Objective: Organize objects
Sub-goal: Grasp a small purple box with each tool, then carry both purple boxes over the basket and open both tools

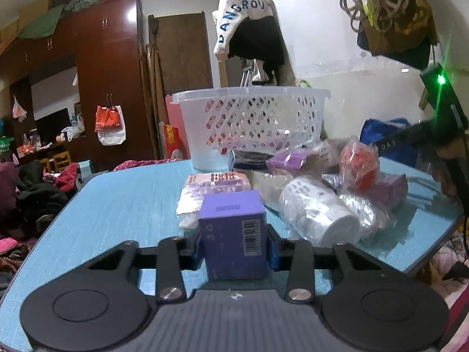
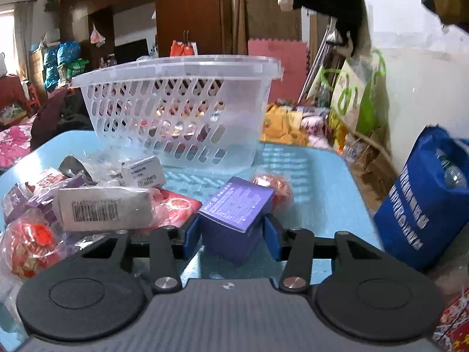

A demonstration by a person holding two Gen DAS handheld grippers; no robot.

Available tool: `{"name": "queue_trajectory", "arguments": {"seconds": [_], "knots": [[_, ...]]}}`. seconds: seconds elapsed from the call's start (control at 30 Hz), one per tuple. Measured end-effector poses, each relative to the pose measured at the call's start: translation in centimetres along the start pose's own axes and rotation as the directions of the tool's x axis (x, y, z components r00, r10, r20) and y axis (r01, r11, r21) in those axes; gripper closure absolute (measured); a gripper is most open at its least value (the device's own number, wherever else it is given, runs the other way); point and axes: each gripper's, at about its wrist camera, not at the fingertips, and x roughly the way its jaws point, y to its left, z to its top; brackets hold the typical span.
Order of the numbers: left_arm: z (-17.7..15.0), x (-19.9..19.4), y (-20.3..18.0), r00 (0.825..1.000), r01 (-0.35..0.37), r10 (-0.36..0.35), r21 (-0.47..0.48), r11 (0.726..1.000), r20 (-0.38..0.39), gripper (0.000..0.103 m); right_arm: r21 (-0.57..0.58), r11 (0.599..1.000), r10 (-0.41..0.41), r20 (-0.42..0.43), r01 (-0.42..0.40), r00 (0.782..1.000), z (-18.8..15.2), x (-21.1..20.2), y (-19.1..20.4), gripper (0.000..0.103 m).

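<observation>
We've got a purple box (image 1: 234,234) pinched upright between the left gripper (image 1: 234,248) pads at lower centre of the left view, and a second purple box (image 2: 237,214) sitting tilted between the right gripper (image 2: 231,236), whose blue pads look just shy of its sides, so we can't say it's truly clamped. Ahead, upper centre, the clear plastic basket (image 1: 252,94) waits on the blue table (image 1: 123,205) behind the wrapped clutter. Our worry: that tilted box could twist loose on lifting, or either carry could clip the basket rim.
</observation>
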Motion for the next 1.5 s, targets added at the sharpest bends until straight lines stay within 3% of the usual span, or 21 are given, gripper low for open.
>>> {"name": "queue_trajectory", "arguments": {"seconds": [0.27,0.47,0.63,0.73,0.83,0.93,1.03,1.1,1.13,1.17,1.23,1.3,1.4,1.5], "knots": [[0.8,-1.6,0.2,0.997,-0.001,0.002,-0.004,1.000,0.081,0.059,-0.083,0.996,-0.003,0.114,0.013,0.994,-0.8,-4.2,1.1,0.057],[2.8,-1.9,2.2,0.991,0.033,-0.019,-0.100,0.994,0.133,0.059,-0.096,0.995,0.053,0.198,-0.034,0.979,-0.2,-6.6,1.0,0.058],[8.7,-1.1,3.5,0.979,0.073,-0.044,-0.141,0.987,0.200,0.059,-0.087,0.991,0.125,0.279,-0.105,0.952,4.1,-8.1,0.9,0.058],[13.7,0.6,3.6,0.975,0.132,-0.102,-0.143,0.981,0.198,0.059,-0.118,0.982,0.178,0.295,-0.149,0.939,7.9,-7.6,1.4,0.058],[18.3,4.2,3.0,0.981,0.128,-0.104,-0.151,0.980,0.162,0.059,-0.157,0.972,0.211,0.273,-0.173,0.939,11.9,-5.4,2.0,0.058],[21.5,9.5,2.8,0.993,0.102,-0.087,-0.187,0.977,0.086,0.059,-0.206,0.968,0.195,0.246,-0.145,0.950,14.8,-2.3,2.8,0.059],[22.6,15.1,3.2,0.997,0.074,-0.080,-0.230,0.970,-0.015,0.059,-0.231,0.961,0.203,0.209,-0.153,0.957,15.6,0.2,3.2,0.059],[22.5,17.3,3.8,0.998,0.051,-0.062,-0.273,0.961,-0.033,0.059,-0.241,0.959,0.197,0.192,-0.148,0.962,15.8,1.7,3.2,0.058],[22.3,18.0,4.2,0.998,0.049,-0.061,-0.291,0.956,-0.034,0.053,-0.239,0.960,0.196,0.190,-0.149,0.962,15.6,2.1,3.2,0.055],[22.1,18.6,4.6,0.996,0.055,-0.072,-0.306,0.951,-0.043,0.037,-0.235,0.961,0.195,0.193,-0.147,0.962,15.6,2.5,3.1,0.049],[21.4,19.1,5.3,0.992,0.073,-0.103,-0.339,0.938,-0.072,0.025,-0.225,0.961,0.197,0.164,-0.158,0.967,15.1,2.8,2.8,0.013],[20.6,18.0,6.0,0.990,0.103,-0.131,-0.342,0.934,-0.060,0.026,-0.249,0.960,0.174,0.179,-0.127,0.968,14.2,1.8,2.8,0.011],[20.4,14.3,6.0,0.995,0.095,-0.098,-0.282,0.955,0.001,0.025,-0.261,0.959,0.175,0.224,-0.114,0.959,12.8,-1.1,2.2,0.003],[19.0,10.6,5.8,0.996,0.091,-0.083,-0.229,0.969,0.045,0.015,-0.251,0.962,0.171,0.252,-0.106,0.952,11.1,-3.8,1.4,0.000]]}}
